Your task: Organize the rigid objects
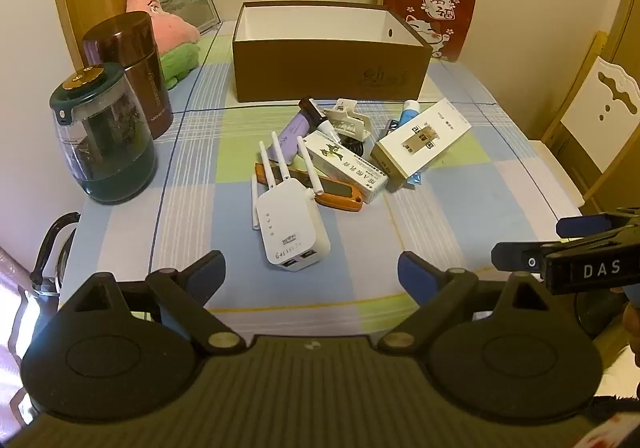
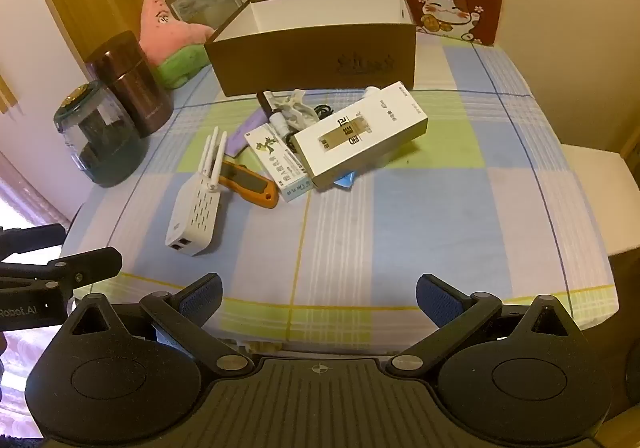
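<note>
The white extender [image 1: 294, 226] reads "WiFi"; the right tool [image 1: 520, 244] body reads "DAS". A checked cloth covers the counter [image 1: 440, 207]. The open brown box [image 1: 328, 47] shows a bare white inside. The loose items, among them a white carton [image 2: 360, 135] and an orange tool [image 1: 320, 187], lie just before the box. The left tool [image 1: 311, 274] and the right one both gape wide, holding nothing.

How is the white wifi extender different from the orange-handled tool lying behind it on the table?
The wifi extender is white and blocky with thin antennas sticking out; the orange tool is flat, slim, orange with a dark panel. The extender lies in the open nearest the grippers; the tool is partly covered by the extender's antennas and a carton. Both lie on the checked tablecloth.
</note>
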`<state>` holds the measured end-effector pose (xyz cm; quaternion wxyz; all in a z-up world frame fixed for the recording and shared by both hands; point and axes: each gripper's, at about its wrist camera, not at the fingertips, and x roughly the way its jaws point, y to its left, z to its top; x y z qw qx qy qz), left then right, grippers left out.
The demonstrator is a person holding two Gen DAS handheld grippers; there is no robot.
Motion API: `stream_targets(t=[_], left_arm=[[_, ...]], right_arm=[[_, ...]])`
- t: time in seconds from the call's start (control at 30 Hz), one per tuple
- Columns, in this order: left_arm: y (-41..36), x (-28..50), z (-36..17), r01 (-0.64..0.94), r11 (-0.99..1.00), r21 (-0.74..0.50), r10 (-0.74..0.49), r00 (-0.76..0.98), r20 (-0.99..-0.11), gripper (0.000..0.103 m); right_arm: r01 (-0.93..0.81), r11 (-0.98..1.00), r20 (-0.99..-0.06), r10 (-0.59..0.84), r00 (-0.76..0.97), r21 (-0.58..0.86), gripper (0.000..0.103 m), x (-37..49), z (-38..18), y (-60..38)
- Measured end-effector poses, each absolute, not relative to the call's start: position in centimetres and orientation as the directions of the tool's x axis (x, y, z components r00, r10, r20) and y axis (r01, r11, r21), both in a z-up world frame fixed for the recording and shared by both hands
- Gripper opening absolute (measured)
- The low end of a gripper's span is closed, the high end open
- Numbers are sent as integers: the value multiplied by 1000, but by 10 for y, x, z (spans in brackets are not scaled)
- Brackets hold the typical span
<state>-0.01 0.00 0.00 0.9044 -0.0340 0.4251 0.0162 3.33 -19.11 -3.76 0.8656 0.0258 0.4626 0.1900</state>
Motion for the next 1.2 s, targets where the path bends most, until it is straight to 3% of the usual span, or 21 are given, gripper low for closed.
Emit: stream_targets(t=[1.2], left_arm=[[3, 1, 0, -65, 997, -49, 4, 639, -770, 91]], right_arm=[[-305, 929, -796, 342, 500, 207, 101, 34, -40, -187]])
